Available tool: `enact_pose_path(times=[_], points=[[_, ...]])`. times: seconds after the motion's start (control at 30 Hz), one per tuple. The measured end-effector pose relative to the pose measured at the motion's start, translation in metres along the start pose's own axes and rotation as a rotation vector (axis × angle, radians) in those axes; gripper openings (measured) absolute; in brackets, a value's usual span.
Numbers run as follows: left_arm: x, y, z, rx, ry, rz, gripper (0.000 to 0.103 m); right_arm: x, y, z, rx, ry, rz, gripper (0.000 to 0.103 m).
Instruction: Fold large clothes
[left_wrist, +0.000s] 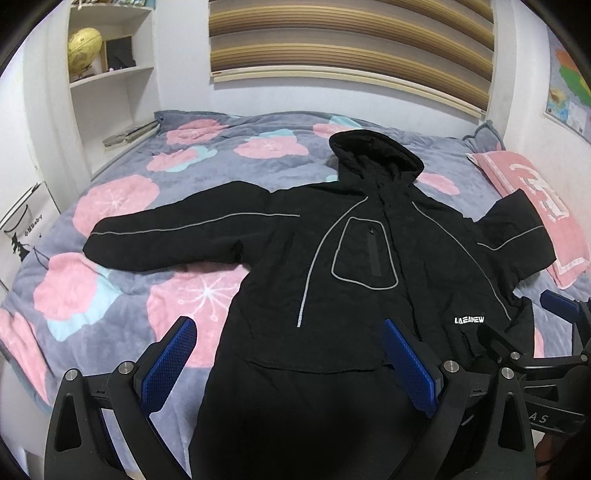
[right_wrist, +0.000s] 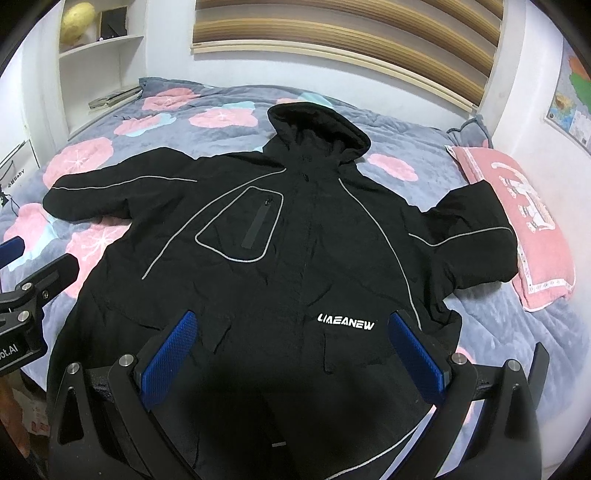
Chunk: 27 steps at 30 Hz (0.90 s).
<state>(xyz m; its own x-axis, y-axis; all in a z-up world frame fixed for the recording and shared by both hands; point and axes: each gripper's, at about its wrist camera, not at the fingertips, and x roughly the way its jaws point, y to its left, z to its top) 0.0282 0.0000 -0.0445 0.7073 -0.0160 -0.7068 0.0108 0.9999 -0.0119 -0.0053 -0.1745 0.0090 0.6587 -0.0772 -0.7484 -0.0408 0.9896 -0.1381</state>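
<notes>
Black and padded, the hooded jacket (left_wrist: 369, 258) lies front-up and spread nearly flat on the flowered bed cover (left_wrist: 122, 280), hood toward the wall, hem toward the person, one sleeve stretched out to the left and the other running right until its cuff rests on the pink pillow (left_wrist: 535, 221). Both tools hang over the hem end and hold nothing: the left gripper (left_wrist: 290, 363) has its fingers wide apart above the jacket's lower left part, and the right gripper (right_wrist: 291, 354) is equally wide above the lower right, near the white lettering (right_wrist: 346, 322). No fold has been made, so the sensible first move is probably to bring a sleeve across the chest. For that, each tool would best travel out to its own sleeve and pinch near the cuff and again near the shoulder seam, catching both layers of cloth. The stuffing looks thick and springy, so a shallow bite may slip; a deep grip and a low, slow drag across the body should keep the front smooth. Lifting the right cuff clear of the pillow first avoids dragging it along.
</notes>
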Motion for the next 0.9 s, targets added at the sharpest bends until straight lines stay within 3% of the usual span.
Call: enact_pose_path(times=[0.33,0.5,0.6,0.7,0.9], points=[[0.011,0.016,0.0,-0.028,0.012,0.012,0.1,0.01,0.015,0.007,-0.052,-0.01,0.022,0.103],[0.027,0.039,-0.002,-0.056,0.024,0.028,0.1,0.016,0.018,0.024,-0.147,-0.136,0.06,0.103],[0.043,0.074,-0.002,-0.115,0.023,0.062,0.1,0.024,0.012,0.036,-0.197,-0.226,0.056,0.103],[0.063,0.125,-0.001,-0.187,0.015,0.12,0.1,0.052,-0.004,0.046,-0.165,-0.261,0.165,0.103],[0.107,0.238,0.011,-0.389,-0.014,0.18,0.1,0.151,-0.015,0.031,-0.01,-0.093,0.224,0.103]])
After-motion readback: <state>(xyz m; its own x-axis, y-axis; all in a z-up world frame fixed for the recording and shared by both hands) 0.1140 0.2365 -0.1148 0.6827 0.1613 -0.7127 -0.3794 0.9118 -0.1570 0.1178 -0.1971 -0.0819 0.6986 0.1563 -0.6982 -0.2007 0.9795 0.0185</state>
